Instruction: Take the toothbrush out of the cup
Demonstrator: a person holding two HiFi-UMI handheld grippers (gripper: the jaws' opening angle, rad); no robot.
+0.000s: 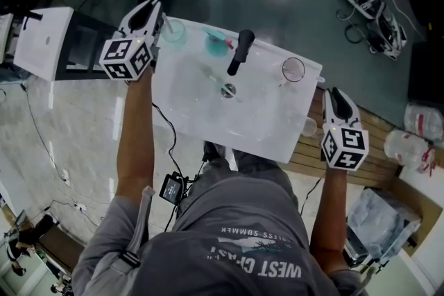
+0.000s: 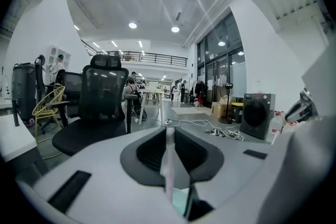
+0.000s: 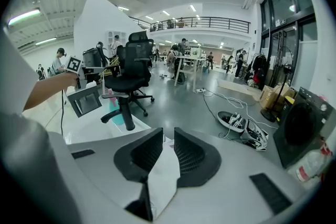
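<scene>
Now, toothbrush (image 2: pixel 168 165) in cup (image 1: pixel 175 32), pinched by left jaws; right jaws gripping basin rim (image 1: pixel 305 104).

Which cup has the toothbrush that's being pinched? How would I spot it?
Find the white sink with the black tap. At its far left corner, the left gripper pinches a toothbrush. The cup under it is see-through pale green, unlike the solid teal cup by the tap.
</scene>
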